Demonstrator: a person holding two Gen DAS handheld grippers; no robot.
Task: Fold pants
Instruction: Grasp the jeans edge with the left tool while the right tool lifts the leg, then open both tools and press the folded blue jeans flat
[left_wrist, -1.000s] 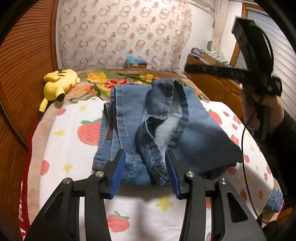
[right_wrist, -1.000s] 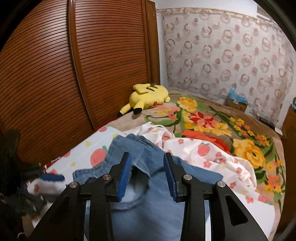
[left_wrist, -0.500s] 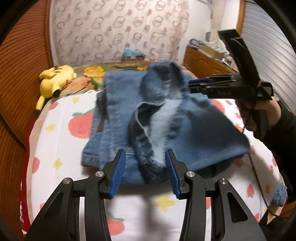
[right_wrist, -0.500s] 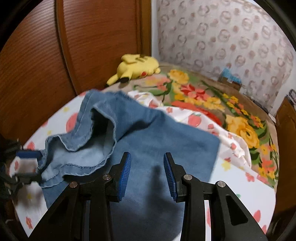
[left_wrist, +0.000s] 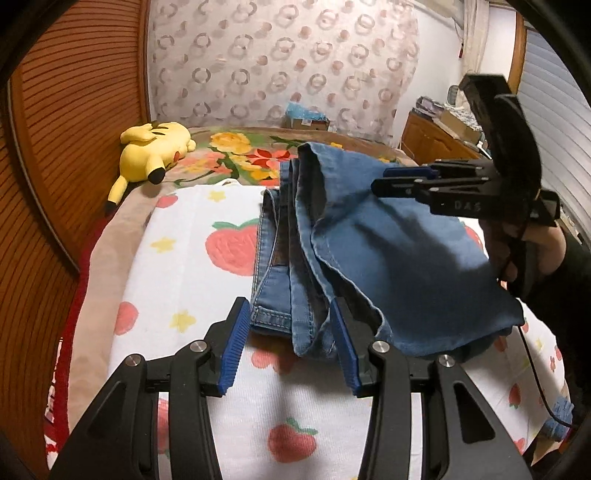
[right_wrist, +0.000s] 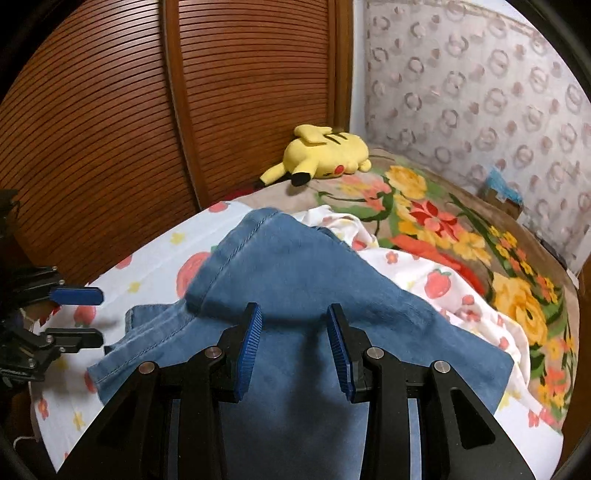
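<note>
Blue jeans (left_wrist: 369, 251) lie folded lengthwise on a white strawberry-print sheet (left_wrist: 192, 251), with the top layer draped to the right. My left gripper (left_wrist: 290, 350) is open at their near end. The denim hem lies between its blue pads without being pinched. My right gripper (left_wrist: 388, 179), held in a person's hand (left_wrist: 517, 251), hovers open over the far right part of the jeans. In the right wrist view the jeans (right_wrist: 295, 280) spread under the open right gripper (right_wrist: 293, 347), which holds nothing. The left gripper (right_wrist: 79, 317) shows at the left edge.
A yellow plush toy (left_wrist: 151, 155) (right_wrist: 325, 151) lies at the far left of the bed on a floral blanket (right_wrist: 461, 236). Slatted wooden doors (right_wrist: 147, 110) stand along the bed's left side. A wooden cabinet (left_wrist: 432, 140) is at the back right.
The right gripper came down from high on the right and now hovers over the jeans. The gaping upper denim layer has settled flatter, towards the right. The left gripper stayed at the near hem.
</note>
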